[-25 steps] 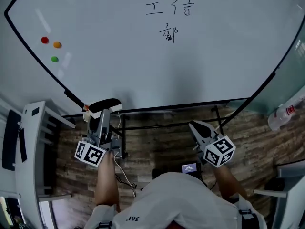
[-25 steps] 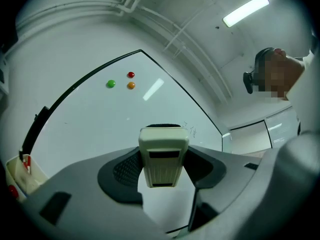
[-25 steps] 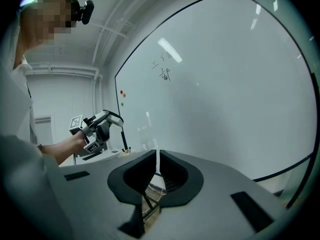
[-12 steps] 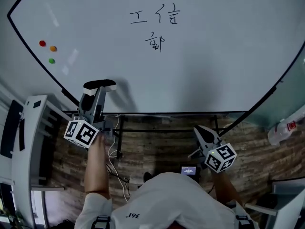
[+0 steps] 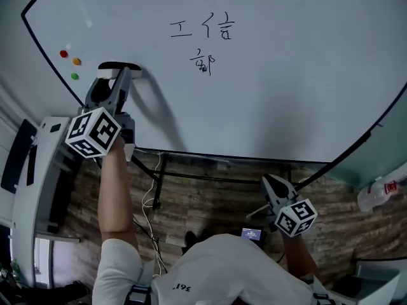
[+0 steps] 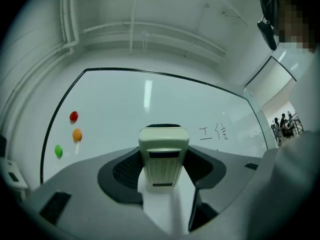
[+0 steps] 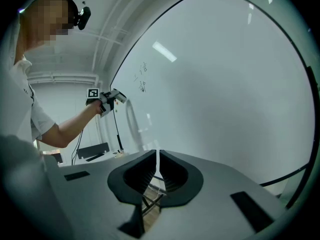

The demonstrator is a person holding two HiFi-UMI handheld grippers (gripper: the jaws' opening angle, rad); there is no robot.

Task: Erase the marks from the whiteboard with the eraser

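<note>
**Left tool.** The left tool (image 6: 163, 171) is clamped on the eraser (image 6: 163, 151). Its jaws stand wide apart, one pad against each side of the cream-coloured body. The eraser's dark felt edge points away from the tool, toward the whiteboard (image 5: 286, 75). In the head view the eraser is raised in front of the board's left part, just beside the green magnet (image 5: 74, 76) and near the red magnet (image 5: 63, 53) and the orange magnet (image 5: 77, 61). Whether the felt touches the surface cannot be determined.

**Right tool.** The right tool (image 7: 156, 165) has its jaws pressed together with nothing between them. It is held low, below the board's lower edge and well apart from the writing.

**Task status.**
- Done: eraser gripped and brought up to the board.
- Not done: the marks (image 5: 202, 29), an upper row of characters with one character beneath, appear complete and unsmudged. They lie to the right of the eraser, well apart from it.
- Judgement: erasing has not begun. The eraser must travel right to the writing, then wipe both rows.
</note>
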